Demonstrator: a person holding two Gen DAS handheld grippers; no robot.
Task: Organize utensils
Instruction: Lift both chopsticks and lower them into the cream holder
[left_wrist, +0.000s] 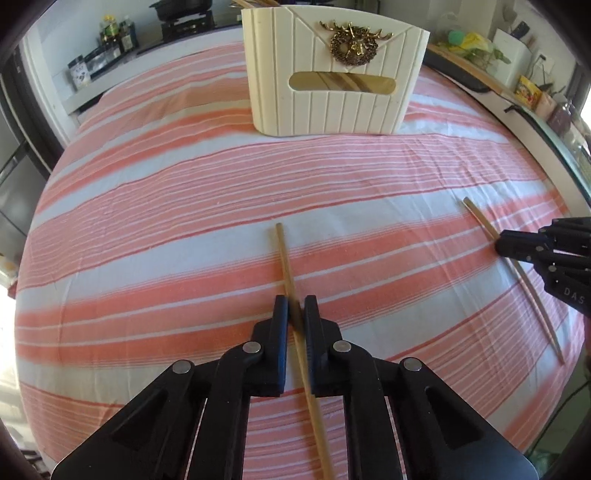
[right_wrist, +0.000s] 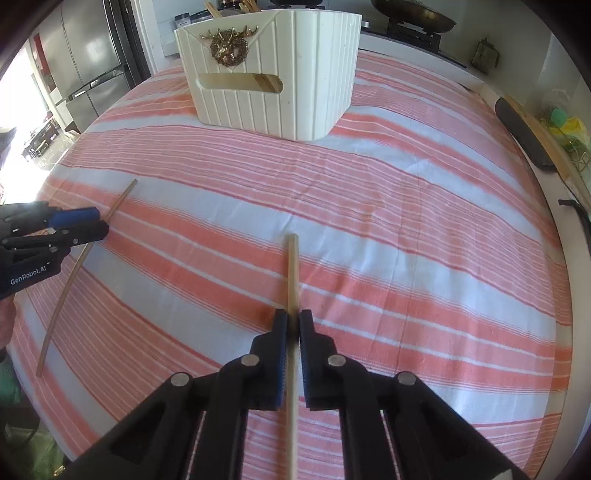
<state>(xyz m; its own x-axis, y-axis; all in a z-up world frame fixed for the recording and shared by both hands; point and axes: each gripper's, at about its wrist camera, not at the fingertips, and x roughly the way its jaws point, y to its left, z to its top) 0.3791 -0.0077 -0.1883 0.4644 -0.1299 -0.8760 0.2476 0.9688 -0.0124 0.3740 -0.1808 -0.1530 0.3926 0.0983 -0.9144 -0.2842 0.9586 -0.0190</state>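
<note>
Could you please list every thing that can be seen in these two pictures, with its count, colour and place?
chopstick in the left gripper: one, pale wood, pinched between its jaws, over the cloth.
chopstick in the right gripper: one, pale wood, pinched between its jaws.
utensil holder: one, cream, ribbed, gold deer emblem, at the far side of the cloth; wooden sticks show through its slot.
striped cloth: one, orange-pink and white, covering the table.
fridge: one, steel grey, far left in the right wrist view.
bottles: several, dark, on the far counter.
left gripper: one, black with blue pads, shut.
right gripper: one, black with blue pads, shut.
</note>
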